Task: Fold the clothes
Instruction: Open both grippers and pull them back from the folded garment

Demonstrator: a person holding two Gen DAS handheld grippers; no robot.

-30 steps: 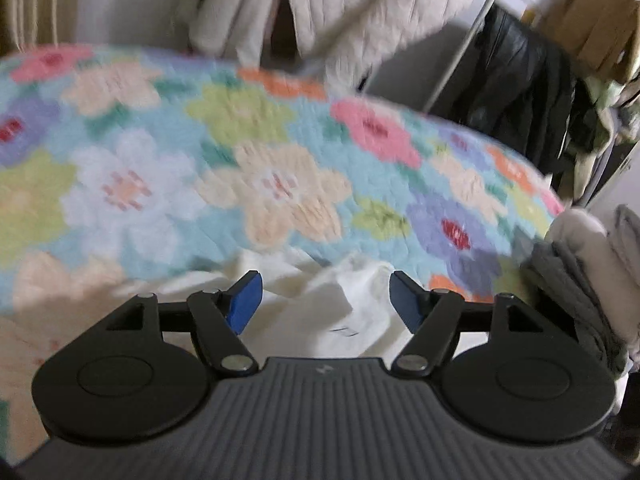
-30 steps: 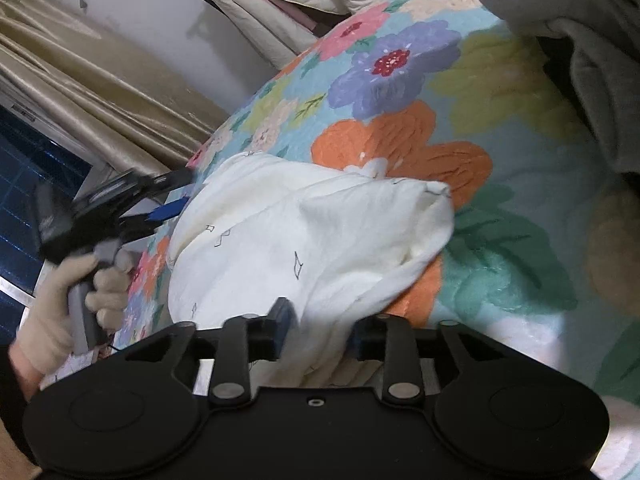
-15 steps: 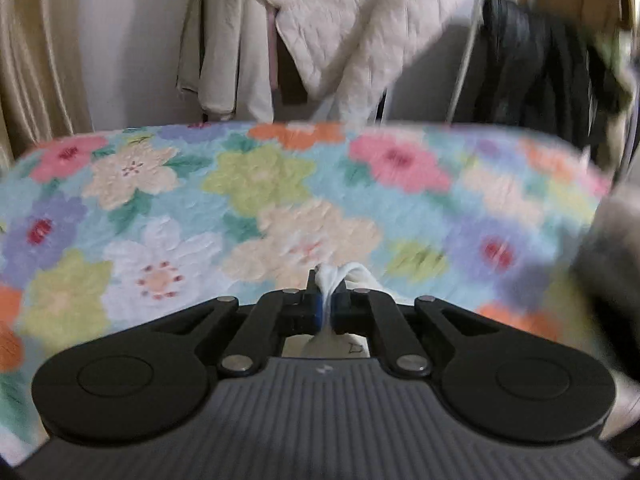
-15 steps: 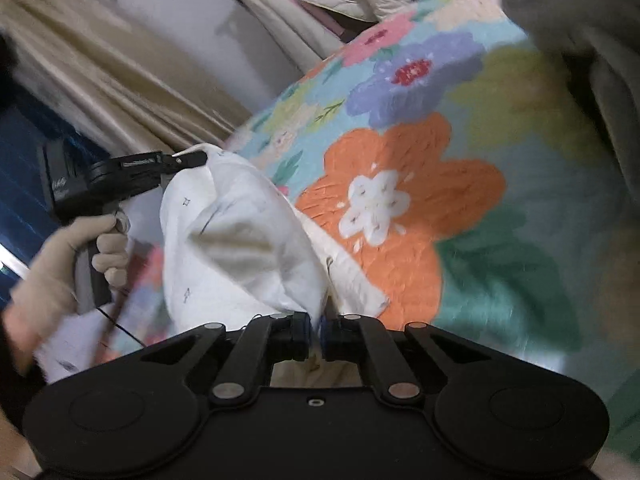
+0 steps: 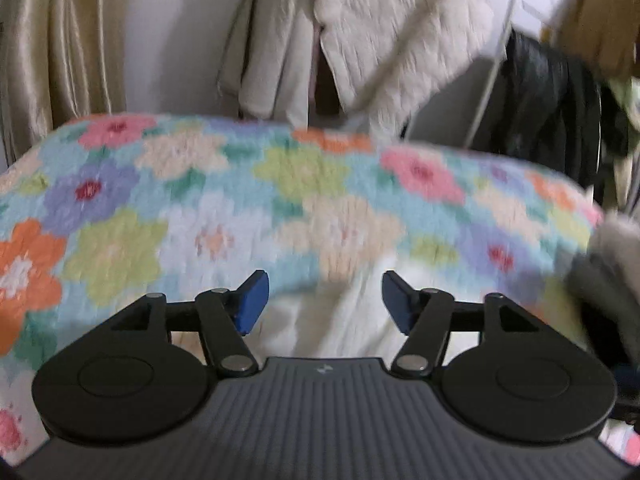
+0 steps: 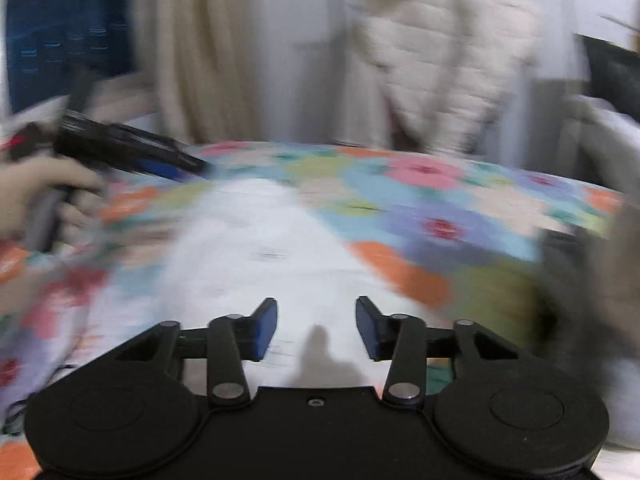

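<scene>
Across the floral quilt [image 5: 168, 200] the white garment [image 6: 256, 248] lay spread flat, running from 6 o'clock toward 11 in the right wrist view. Above it the right gripper [image 6: 316, 328] was spread wide and empty; the left gripper [image 5: 324, 300] too stood apart, holding nothing, over the cloth's near edge. Bare quilt stayed free toward 12 and 9 o'clock. A grey clothes pile [image 5: 608, 280] crowded the 3 o'clock edge. A quilted jacket [image 5: 400, 32] hung behind. Blur left no writing legible.
</scene>
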